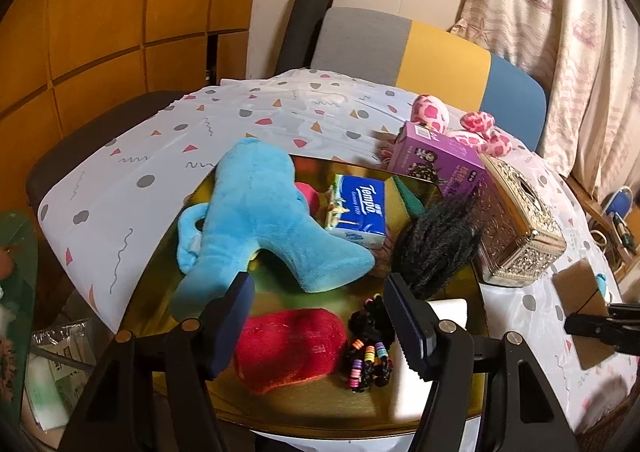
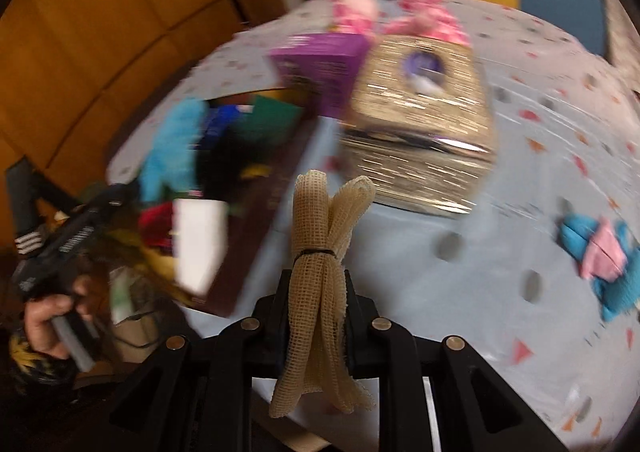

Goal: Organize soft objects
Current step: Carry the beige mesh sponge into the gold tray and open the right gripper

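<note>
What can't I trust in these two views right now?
- Right wrist view: motion blur smears the tray contents; items unreadable.
- Left wrist view: blue plush hides the pink item behind it.
- Left wrist view: right gripper cut off by the edge.

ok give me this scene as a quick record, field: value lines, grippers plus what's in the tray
left gripper: open, empty, above the tray
right gripper: shut on beige mesh bundle, over the tablecloth
gold tray: blue plush, red cloth, tissue pack, black hair ties, dark yarn bundle
beside tray: purple box, gold ornate box
right view: motion-blurred
</note>
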`<state>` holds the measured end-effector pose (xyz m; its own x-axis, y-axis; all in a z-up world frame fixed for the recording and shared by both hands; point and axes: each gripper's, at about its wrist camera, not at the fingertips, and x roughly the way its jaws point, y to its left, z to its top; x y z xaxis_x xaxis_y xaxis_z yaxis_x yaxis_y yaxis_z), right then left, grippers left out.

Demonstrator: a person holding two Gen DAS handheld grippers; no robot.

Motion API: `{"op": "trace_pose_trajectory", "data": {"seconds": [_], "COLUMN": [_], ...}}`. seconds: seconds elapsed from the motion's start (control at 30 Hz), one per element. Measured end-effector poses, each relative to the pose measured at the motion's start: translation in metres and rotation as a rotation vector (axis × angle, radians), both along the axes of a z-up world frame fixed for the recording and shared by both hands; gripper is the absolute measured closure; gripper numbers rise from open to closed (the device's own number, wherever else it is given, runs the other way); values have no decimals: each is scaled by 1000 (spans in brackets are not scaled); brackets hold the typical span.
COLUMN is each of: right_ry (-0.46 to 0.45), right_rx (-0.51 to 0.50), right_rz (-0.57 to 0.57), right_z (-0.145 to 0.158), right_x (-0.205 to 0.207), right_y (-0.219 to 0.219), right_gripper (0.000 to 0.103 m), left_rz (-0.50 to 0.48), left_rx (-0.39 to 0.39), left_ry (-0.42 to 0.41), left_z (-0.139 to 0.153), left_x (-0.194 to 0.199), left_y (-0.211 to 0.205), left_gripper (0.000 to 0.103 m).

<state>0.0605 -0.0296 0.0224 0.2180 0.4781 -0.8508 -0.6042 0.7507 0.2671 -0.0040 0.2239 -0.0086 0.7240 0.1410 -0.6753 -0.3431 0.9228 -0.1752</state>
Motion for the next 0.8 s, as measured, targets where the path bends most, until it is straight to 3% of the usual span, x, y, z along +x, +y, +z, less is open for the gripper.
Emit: {"op": "trace_pose_trajectory", "data": {"seconds": [0.4, 0.6, 0.8], "right_ry": [88, 203, 220], "right_rx": [150, 170, 50], "right_rz": [183, 198, 207], "right_z": [7, -28, -78], "right_x": [-3, -3, -12], "right_y": [125, 167, 195], "right_gripper": [84, 84, 83], "left_rz": [131, 182, 193], "left_rx": [-11, -17, -14], "left_ry": [-33, -28, -29], "left_z": [6, 4, 4], "left_x": [-19, -27, -29], "left_y": [39, 55, 56], "left_gripper": [36, 36, 31]}}
